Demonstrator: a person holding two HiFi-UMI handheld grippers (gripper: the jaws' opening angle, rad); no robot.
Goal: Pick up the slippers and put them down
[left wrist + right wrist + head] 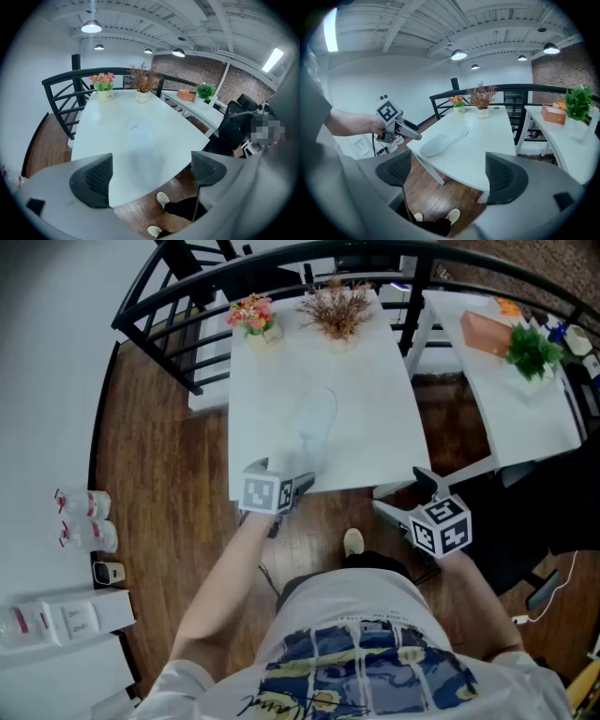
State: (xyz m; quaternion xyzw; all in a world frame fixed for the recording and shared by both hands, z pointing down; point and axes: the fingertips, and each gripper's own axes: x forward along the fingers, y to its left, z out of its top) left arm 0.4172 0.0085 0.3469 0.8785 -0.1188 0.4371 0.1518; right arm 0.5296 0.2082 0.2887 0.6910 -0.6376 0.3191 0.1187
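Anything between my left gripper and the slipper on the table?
Nothing visible. The slipper lies on bare table ahead of the open left gripper; the pink flowers and dried plant stand beyond it at the far edge.

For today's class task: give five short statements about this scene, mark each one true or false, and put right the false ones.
1. The slipper lies on the white table. True.
2. The left claw is shut on the slipper. False: its jaws stand apart and grip nothing. The slipper lies on the table beyond them.
3. The right claw is open and empty. True.
4. The orange box stands on the same table as the slipper. False: it is on the neighbouring table, next to the green plant.
5. A pot of pink flowers and a dried plant stand at the far end of the slipper's table. True.
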